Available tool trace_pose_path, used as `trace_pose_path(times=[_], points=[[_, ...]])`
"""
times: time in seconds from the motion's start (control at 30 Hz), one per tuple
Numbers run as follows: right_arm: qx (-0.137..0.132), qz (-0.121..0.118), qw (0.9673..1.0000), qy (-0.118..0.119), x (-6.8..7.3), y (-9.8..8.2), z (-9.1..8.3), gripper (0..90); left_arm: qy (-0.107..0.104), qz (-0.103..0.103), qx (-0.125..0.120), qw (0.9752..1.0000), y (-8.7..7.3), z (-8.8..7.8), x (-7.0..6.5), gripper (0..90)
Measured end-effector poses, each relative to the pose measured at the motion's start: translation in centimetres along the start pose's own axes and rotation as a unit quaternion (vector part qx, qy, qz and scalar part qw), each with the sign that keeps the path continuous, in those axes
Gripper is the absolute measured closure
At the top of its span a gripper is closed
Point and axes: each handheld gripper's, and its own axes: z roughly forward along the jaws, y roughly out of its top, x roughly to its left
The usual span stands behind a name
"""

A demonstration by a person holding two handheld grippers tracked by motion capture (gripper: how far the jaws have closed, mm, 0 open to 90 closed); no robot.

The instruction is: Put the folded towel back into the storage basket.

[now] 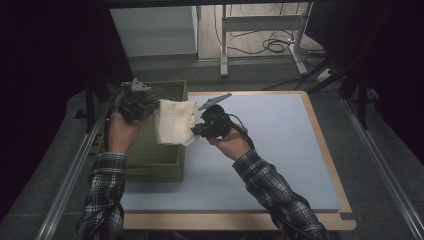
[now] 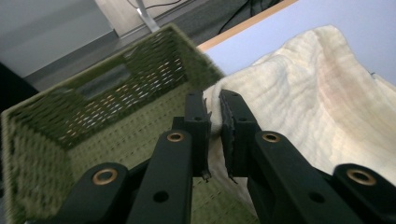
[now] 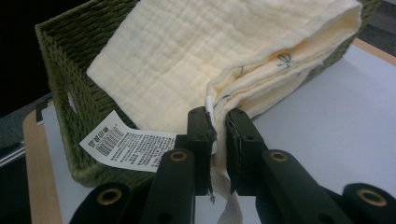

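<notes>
I hold the folded cream muslin cloth [image 1: 174, 121] over the green woven basket [image 1: 150, 160] — left gripper [image 2: 215, 122] and right gripper [image 3: 219, 135] jaws each clamped on an edge.

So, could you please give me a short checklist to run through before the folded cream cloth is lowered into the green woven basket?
1. Left gripper clamps an edge of the folded cream muslin cloth: ok, jaws shut on fabric.
2. Right gripper clamps the opposite edge: ok, fabric pinched between its pads.
3. Cloth stays folded between the two grips: ok, the layers lie together.
4. Cloth is over the green woven basket: not ok, part hangs past the rim above the pale blue mat.
5. White barcode label is tucked in: not ok, it dangles against the basket wall.
6. Basket floor is free of objects: cannot tell, part is hidden.
</notes>
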Motion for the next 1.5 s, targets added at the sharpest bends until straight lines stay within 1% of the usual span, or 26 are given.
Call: trace_pose_path(times=[0.23,0.33,0.5,0.7,0.8,1.03,1.17,1.2,1.5], points=[[0.006,-0.012,0.9999,0.01,1.6,1.2,2.6,80.2,0.014,-0.014,0.007,0.9998,-1.8,-0.8,1.9,82.1],[0.01,-0.012,0.9998,0.014,2.2,1.6,3.6,80.2,0.018,-0.019,0.011,0.9996,-2.5,-0.9,2.5,82.1],[0.025,-0.018,0.9993,0.021,3.3,2.0,5.6,80.3,0.021,-0.028,0.02,0.9992,-3.9,-0.8,3.6,82.1],[0.046,-0.034,0.998,0.026,4.7,2.3,7.9,80.3,0.024,-0.033,0.032,0.9986,-5.5,-0.4,4.4,82.0],[0.058,-0.041,0.9972,0.026,5.2,2.5,8.8,80.3,0.023,-0.038,0.036,0.9984,-6.3,-0.1,4.8,82.0],[0.072,-0.062,0.9951,0.029,6.1,2.7,10.1,80.3,0.018,-0.045,0.039,0.998,-7.7,0.3,5.3,81.8],[0.082,-0.061,0.9943,0.03,6.4,2.7,10.7,80.3,0.014,-0.046,0.042,0.998,-8.3,0.6,5.3,81.7],[0.083,-0.066,0.994,0.03,6.5,2.7,10.8,80.3,0.013,-0.047,0.042,0.9979,-8.4,0.7,5.3,81.7],[0.103,-0.074,0.9915,0.028,7.1,2.7,11.9,80.2,0.009,-0.047,0.052,0.9975,-9.1,1.4,5.5,81.4]])
